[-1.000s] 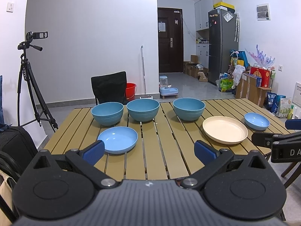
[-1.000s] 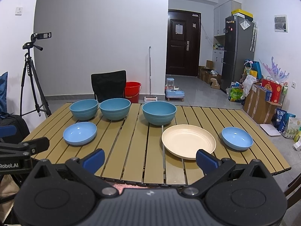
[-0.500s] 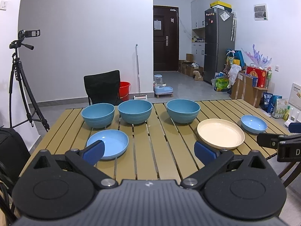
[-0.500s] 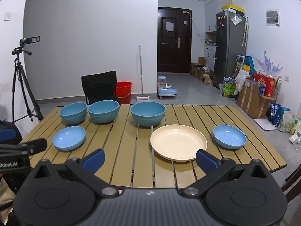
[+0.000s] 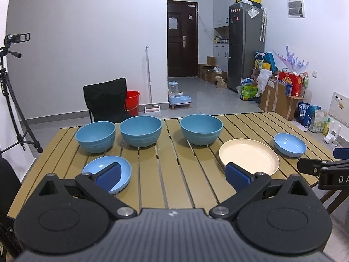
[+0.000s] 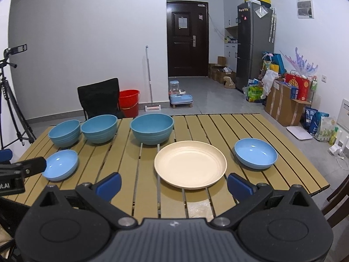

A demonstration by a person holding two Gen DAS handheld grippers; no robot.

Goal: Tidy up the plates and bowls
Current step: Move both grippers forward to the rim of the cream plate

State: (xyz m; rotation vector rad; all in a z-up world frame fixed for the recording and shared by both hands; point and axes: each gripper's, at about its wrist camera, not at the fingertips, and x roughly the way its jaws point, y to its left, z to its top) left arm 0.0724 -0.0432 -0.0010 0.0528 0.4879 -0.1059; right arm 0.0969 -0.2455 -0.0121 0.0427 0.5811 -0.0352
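Note:
On the slatted wooden table [image 5: 181, 179] stand three deep blue bowls in a row at the back: left [image 5: 95, 136], middle [image 5: 141, 133], right [image 5: 201, 128]. A shallow blue dish [image 5: 122, 170] lies front left, a cream plate [image 5: 248, 158] front right, and a small blue dish [image 5: 290, 144] far right. My left gripper [image 5: 173, 173] is open and empty above the near edge. My right gripper [image 6: 174, 184] is open and empty in front of the cream plate [image 6: 190, 167]. The right wrist view also shows the small blue dish [image 6: 255, 152] and the shallow dish [image 6: 61, 164].
A black folding chair [image 5: 105, 100] stands behind the table with a red bucket [image 5: 133, 101] beside it. A tripod with a camera [image 5: 11, 83] is at the left. A fridge [image 5: 246, 45] and boxes [image 5: 281, 100] stand at the right.
Both grippers have moved forward and slightly up toward the table; the dishes look larger and nearer. No dish has moved. Both grippers stay open.

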